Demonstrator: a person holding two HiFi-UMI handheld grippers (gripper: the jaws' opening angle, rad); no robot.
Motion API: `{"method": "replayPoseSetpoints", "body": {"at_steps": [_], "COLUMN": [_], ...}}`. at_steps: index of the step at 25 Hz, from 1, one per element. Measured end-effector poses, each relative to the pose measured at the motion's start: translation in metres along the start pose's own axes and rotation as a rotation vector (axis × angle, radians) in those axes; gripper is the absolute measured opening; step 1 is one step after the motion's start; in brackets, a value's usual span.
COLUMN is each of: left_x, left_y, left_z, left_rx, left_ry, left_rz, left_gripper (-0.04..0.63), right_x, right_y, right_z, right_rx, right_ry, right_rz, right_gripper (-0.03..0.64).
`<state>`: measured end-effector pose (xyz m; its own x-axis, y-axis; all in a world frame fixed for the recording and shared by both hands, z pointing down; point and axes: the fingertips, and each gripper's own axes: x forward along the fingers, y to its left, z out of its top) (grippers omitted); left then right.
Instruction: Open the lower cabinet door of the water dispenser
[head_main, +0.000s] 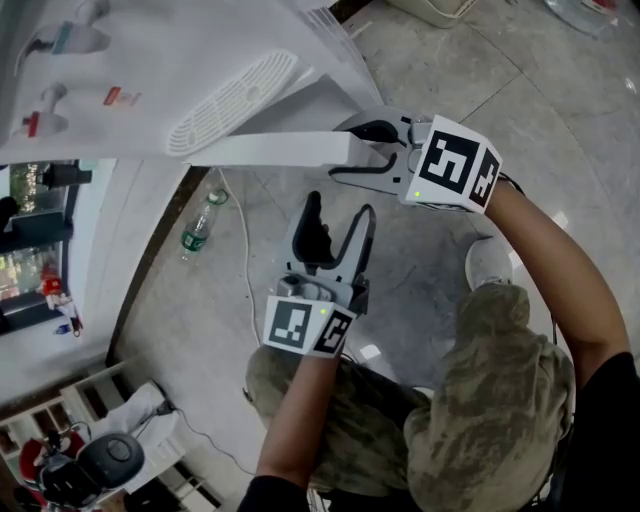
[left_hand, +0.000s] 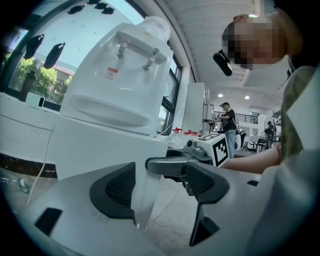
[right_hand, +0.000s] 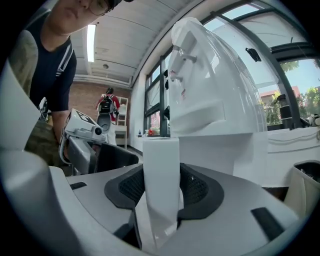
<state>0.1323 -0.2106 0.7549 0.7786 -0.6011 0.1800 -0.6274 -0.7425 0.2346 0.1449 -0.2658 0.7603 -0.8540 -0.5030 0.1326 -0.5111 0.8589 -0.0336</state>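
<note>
**Right gripper clamped on the open cabinet door**

The water dispenser (head_main: 200, 60) stands at the upper left of the head view, with its slotted drip tray (head_main: 232, 100) facing up below the taps. Its lower cabinet door (head_main: 270, 149) stands swung out from the body. From above it shows as a narrow white slab that runs toward the person.

The right gripper (head_main: 362, 150) holds the free end of this door. In the right gripper view the white door edge (right_hand: 161, 170) rises upright between the two dark pads. Both pads press on it, one on each side. Behind it the dispenser (right_hand: 210, 90) fills the right half of that view.

The left gripper (head_main: 340, 210) hangs lower and nearer the person, apart from the door, above the stone floor (head_main: 450, 90). Its jaws stand wide with nothing between them. In the left gripper view only the floor and the far-off right gripper (left_hand: 167, 165) show through the gap.

What the cabinet holds behind the door cannot be made out from any view.

A clear plastic bottle (head_main: 201, 226) with a green label and a green cap lies on the floor near the foot of the dispenser, beside a thin white cable (head_main: 246, 262). Whether there is liquid in it cannot be told.
</note>
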Motion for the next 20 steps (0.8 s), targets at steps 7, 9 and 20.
{"method": "replayPoseSetpoints", "body": {"at_steps": [7,9,20], "left_x": [-0.022,-0.030,-0.067], "left_y": [0.009,0.012,0.026], "left_z": [0.005,0.006,0.009], "left_rx": [0.005,0.004,-0.039], "left_ry": [-0.012,-0.013,-0.031], "left_rz": [0.027,0.034,0.063], "left_gripper": [0.296,0.297,0.296], "right_x": [0.003,0.004,0.026], "right_y": [0.008,0.013,0.064], "right_z": [-0.001,0.000,-0.001], "right_rx": [-0.004,0.003,-0.003], "right_ry": [0.005,0.002,0.038], "right_rz": [-0.003,-0.009,0.089], "right_gripper": [0.186,0.186,0.199]}}
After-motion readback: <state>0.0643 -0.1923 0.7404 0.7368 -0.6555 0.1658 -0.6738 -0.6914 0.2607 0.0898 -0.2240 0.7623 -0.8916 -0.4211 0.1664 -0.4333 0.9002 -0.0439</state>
